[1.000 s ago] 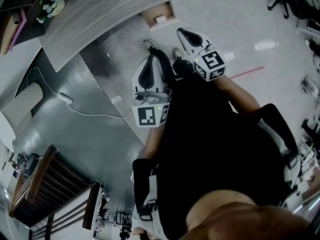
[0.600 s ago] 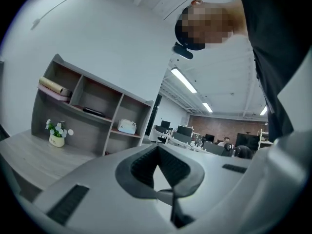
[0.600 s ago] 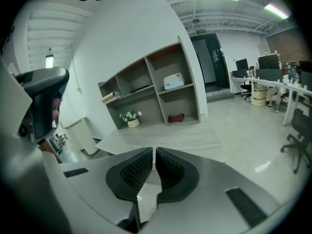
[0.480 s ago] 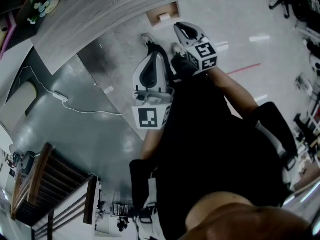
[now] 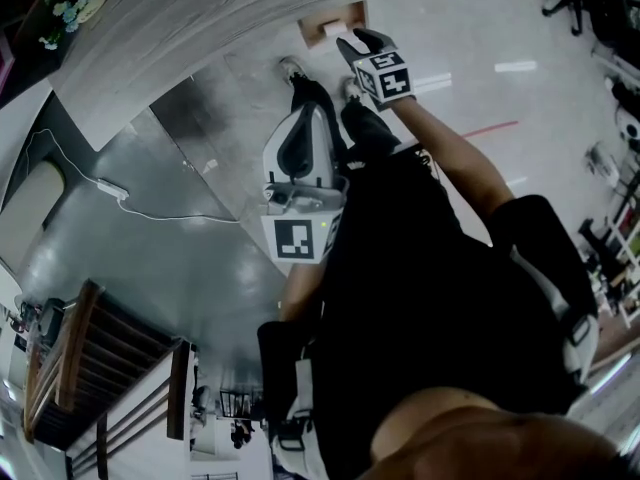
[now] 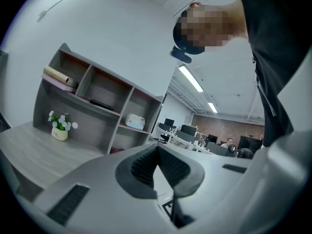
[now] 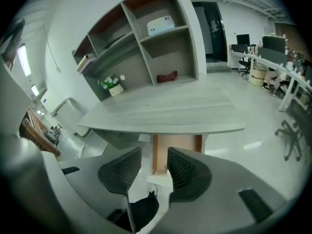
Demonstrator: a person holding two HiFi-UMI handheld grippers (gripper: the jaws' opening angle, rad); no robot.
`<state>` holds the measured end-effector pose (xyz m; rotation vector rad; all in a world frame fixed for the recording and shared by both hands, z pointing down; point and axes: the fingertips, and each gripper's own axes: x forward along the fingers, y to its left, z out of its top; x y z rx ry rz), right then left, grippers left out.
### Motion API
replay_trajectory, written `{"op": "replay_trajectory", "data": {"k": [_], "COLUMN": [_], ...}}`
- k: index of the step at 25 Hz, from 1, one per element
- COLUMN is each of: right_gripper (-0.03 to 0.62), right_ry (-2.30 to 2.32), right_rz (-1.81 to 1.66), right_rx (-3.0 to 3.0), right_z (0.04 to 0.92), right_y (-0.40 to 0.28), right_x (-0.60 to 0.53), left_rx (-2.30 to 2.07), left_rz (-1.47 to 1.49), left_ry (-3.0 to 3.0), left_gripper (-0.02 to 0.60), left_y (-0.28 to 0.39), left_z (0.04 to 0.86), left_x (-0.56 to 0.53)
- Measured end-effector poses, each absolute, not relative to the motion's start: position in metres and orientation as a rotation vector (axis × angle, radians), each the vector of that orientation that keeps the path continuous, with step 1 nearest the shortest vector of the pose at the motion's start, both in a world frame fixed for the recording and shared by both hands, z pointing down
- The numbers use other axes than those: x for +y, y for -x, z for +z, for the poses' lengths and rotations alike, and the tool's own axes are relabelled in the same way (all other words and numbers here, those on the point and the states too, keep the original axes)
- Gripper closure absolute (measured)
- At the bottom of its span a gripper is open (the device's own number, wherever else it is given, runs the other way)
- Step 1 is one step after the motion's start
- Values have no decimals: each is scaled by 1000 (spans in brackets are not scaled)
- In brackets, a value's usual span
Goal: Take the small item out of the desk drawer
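Observation:
The wooden drawer [image 5: 338,20] stands pulled out from under the grey desk [image 5: 200,18], and a small white item [image 5: 332,30] lies in it. My right gripper [image 5: 358,42] hovers just in front of the drawer. Its jaws are opening with nothing between them. The right gripper view looks through the gap of the right gripper [image 7: 152,161] at the drawer [image 7: 176,152] below the desk [image 7: 161,108]. My left gripper [image 5: 303,118] hangs lower, near the person's legs. In its own view the left gripper [image 6: 157,150] is shut on nothing and points up past the desk.
A shelf unit [image 7: 146,38] and a flower pot [image 7: 113,87] stand on the desk. A white cable [image 5: 170,213] trails over the floor at the left, beside a wooden rack [image 5: 100,368]. Office chairs [image 7: 292,130] stand at the right. The person's shoes [image 5: 292,68] are below the drawer.
My right gripper has moved forward to the front of the drawer, and its fingers have parted. The left gripper has kept its place.

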<state>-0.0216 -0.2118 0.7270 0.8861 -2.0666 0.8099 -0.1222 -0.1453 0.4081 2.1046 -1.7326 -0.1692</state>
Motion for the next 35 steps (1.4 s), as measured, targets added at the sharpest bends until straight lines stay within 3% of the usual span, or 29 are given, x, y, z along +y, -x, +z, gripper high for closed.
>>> {"op": "replay_trajectory", "data": {"k": [6,22,31,35], "right_gripper": [384,356,347,348], "right_ry": [-825,-851,-841,-792], "right_rz": [884,897,855,1007], "right_rx": [-1912,-1666,-1592,-1588], "right_z": [804,930,958,962], "right_y": [18,1,-1,20], "right_x": [-208,-216,-215,-195], "left_rx": [-1718,-1728,-1715,-1725], "left_rz": [-171,-172,-172,-170], "left_ry": [-2075,-2029,-1986,-1972], "left_gripper": [584,584,584,584], "left_y": [132,154,155,162], "left_z": [426,457,477,481], "left_x": [-154,-170,-167,-168]}}
